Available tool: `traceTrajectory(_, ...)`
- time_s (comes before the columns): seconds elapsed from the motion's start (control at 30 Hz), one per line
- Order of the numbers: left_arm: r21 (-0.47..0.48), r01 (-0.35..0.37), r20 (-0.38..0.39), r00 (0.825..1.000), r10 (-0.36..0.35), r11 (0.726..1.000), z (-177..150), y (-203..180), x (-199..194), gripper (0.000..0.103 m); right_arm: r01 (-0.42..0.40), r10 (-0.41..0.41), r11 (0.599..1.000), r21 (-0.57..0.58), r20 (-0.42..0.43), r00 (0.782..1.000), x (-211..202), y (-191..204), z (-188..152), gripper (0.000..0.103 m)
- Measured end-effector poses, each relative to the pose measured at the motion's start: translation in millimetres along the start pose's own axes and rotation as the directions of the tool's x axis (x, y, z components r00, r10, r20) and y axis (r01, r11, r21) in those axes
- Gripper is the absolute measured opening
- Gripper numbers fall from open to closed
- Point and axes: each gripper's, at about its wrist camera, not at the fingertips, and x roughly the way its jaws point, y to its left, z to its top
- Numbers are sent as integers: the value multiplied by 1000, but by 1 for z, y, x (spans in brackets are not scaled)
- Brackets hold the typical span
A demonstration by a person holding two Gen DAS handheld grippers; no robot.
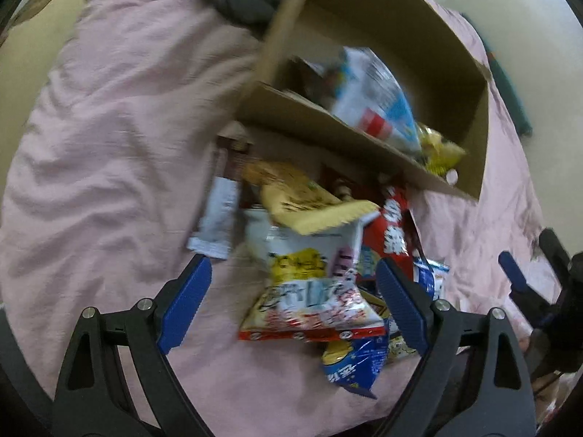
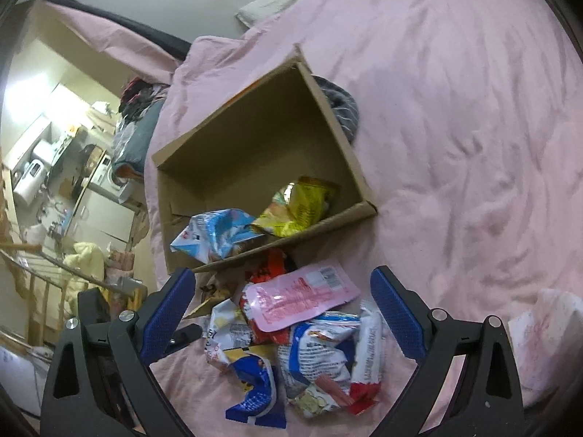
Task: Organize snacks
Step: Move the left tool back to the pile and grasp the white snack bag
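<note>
Snacks (image 2: 291,342) heaped on bed (image 2: 455,127) before cardboard box (image 2: 251,145), two packets inside. Left gripper (image 1: 291,302) and right gripper (image 2: 288,317): jaws wide, empty. Step judged: approach; next, close on one packet.

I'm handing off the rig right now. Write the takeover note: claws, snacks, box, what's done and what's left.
Left claw: open, empty, over the pile of loose snack packets.
Right claw: open, empty, over the same pile.
Brown cardboard box sits open on the pink bedsheet.
Done: a blue-and-white packet and a yellow packet are in the box.
Left: the pile in front of the box, including the pink flat pouch.
</note>
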Motion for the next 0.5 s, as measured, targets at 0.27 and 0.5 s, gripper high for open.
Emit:
traceTrajectory(0.27, -29, -22, -108, 994, 18, 999, -5, 0, 44, 89, 25, -25, 1000, 12, 5, 1000, -8, -18, -1, 99)
traceTrajectory(0.5, -9, 28, -130, 991, -29, 1000, -7, -10, 45, 52, 41, -40, 999, 21, -15, 999, -8, -28, -1, 99)
